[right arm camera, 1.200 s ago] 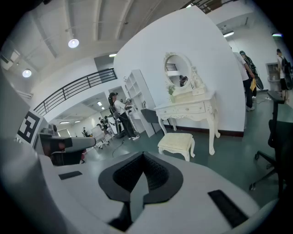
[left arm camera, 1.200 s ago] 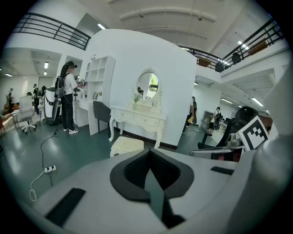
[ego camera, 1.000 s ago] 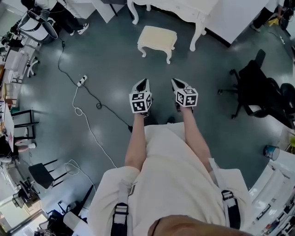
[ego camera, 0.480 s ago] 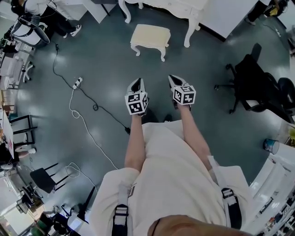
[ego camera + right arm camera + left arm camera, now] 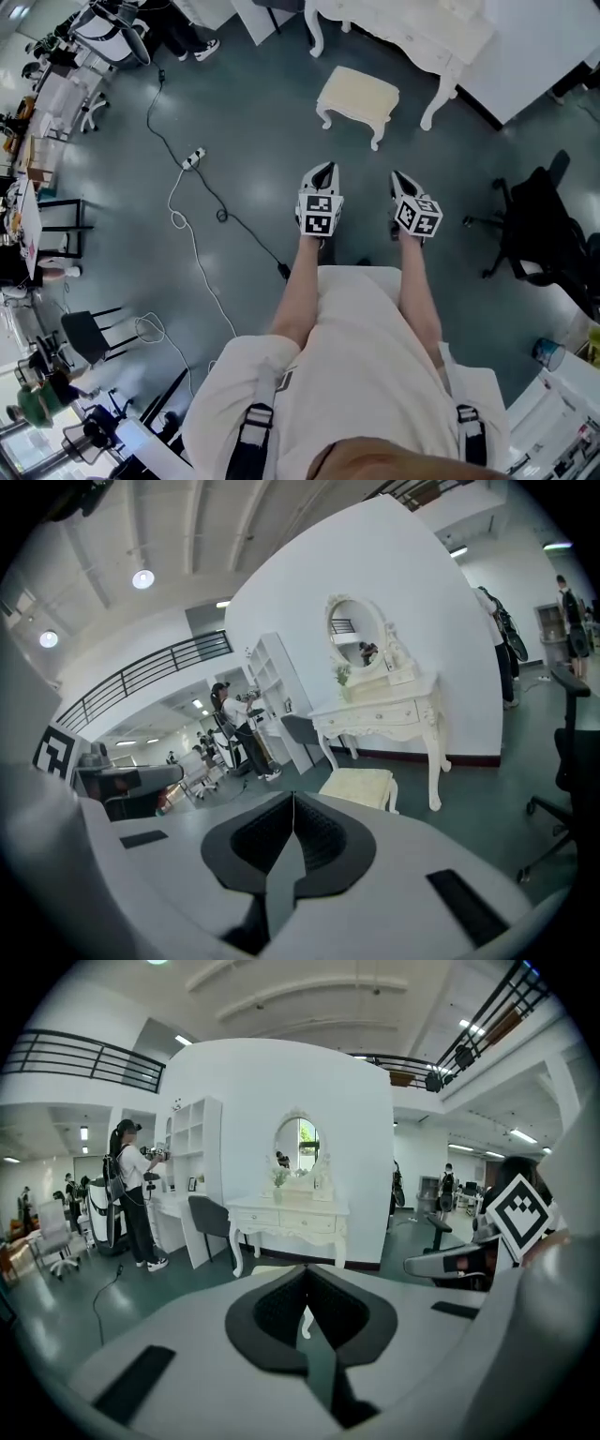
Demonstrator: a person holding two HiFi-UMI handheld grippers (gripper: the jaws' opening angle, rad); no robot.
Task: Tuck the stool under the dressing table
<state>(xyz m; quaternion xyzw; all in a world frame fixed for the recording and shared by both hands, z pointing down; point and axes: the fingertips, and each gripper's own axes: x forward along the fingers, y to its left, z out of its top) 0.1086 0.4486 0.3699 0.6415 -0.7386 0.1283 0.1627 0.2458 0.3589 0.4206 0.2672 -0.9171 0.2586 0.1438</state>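
Note:
The cream cushioned stool (image 5: 358, 97) with white curved legs stands on the dark floor, out in front of the white dressing table (image 5: 405, 28) and apart from it. My left gripper (image 5: 323, 172) and right gripper (image 5: 401, 179) are held side by side in the air, short of the stool and touching nothing. Both are shut and hold nothing. In the right gripper view the stool (image 5: 358, 785) shows just past the shut right gripper (image 5: 293, 796), below the mirrored dressing table (image 5: 380, 716). In the left gripper view the shut left gripper (image 5: 306, 1271) hides most of the stool in front of the dressing table (image 5: 291, 1218).
A black office chair (image 5: 539, 220) stands to the right. A cable with a power strip (image 5: 192, 157) trails over the floor on the left. A person (image 5: 131, 1194) stands at a white desk beside a dark chair (image 5: 208, 1222) left of the dressing table. Desks and chairs line the far left.
Both grippers stay shut and side by side. The person has come slightly nearer the stool and the head view has swung. The stool keeps its place before the dressing table.

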